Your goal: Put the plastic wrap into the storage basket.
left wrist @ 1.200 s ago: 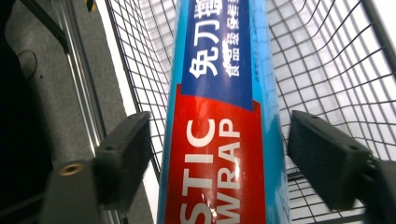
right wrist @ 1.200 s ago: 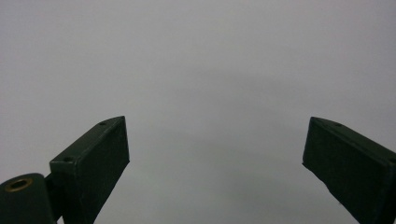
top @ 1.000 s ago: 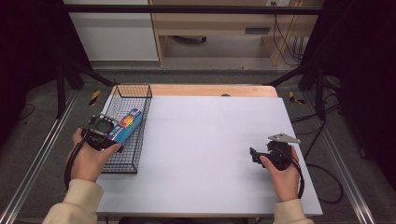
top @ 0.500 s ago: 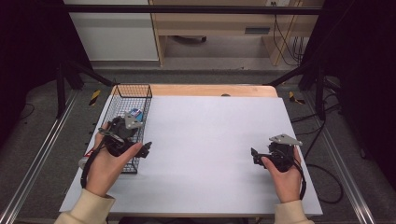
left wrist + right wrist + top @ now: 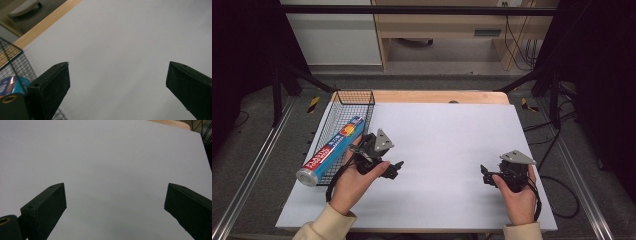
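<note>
A long blue foil box (image 5: pixel 332 150) with a silver end lies slanted in the black wire basket (image 5: pixel 354 95) at the table's left; its near end sticks out over the basket's front. My left gripper (image 5: pixel 394 170) rests on the white tabletop just right of the basket. Its jaws have just been opening and stand wide with nothing between them (image 5: pixel 117 65). The box (image 5: pixel 10 83) shows behind the mesh at the left edge of the left gripper view. My right gripper (image 5: pixel 484 175) sits at the near right; its jaws have also just been opening and are empty (image 5: pixel 116 186).
A white sheet (image 5: pixel 447 135) covers the table, with a wooden strip (image 5: pixel 437 96) along the far edge. Cables trail from both grippers. Metal rails and dark floor flank the table on both sides.
My left hand has moved right, from over the basket onto the white sheet, leaving the foil box in the basket. The right hand has kept still.
</note>
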`<state>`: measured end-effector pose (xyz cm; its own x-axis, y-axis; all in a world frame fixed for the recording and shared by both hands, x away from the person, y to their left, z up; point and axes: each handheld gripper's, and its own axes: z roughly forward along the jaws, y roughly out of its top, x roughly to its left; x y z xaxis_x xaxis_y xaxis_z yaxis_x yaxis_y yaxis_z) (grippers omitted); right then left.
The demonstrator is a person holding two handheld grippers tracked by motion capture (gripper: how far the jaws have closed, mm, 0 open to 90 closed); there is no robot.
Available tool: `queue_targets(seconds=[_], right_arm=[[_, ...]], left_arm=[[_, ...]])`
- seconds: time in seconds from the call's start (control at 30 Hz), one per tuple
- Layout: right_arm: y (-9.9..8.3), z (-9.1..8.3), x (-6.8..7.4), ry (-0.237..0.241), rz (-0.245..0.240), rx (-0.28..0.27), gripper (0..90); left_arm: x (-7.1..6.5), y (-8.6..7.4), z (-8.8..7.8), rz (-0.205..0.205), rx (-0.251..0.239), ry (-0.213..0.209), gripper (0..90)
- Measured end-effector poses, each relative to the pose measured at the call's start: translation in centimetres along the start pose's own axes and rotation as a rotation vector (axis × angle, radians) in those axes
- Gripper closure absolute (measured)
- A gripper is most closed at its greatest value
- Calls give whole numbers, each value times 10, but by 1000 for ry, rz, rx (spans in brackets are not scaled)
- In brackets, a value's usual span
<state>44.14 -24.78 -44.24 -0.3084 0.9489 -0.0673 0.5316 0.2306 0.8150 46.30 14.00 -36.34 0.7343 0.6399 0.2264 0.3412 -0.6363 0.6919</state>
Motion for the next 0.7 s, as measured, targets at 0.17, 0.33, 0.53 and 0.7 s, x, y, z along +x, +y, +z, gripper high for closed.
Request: queue_targets(seconds=[0.17,0.33,0.53,0.7], right_arm=[[-7,-7,-5,-7,11,-4,41],[-11,-7,-8,-1,16,9,41],[-15,-3,-11,16,15,21,47],[-18,2,-11,6,-23,29,78]], left_arm=[[-13,0,23,57,-33,-29,54],[-21,-10,39,81,-107,-60,58],[-28,-39,61,57,-220,-120,58],[-32,-56,59,52,-243,-120,60]])
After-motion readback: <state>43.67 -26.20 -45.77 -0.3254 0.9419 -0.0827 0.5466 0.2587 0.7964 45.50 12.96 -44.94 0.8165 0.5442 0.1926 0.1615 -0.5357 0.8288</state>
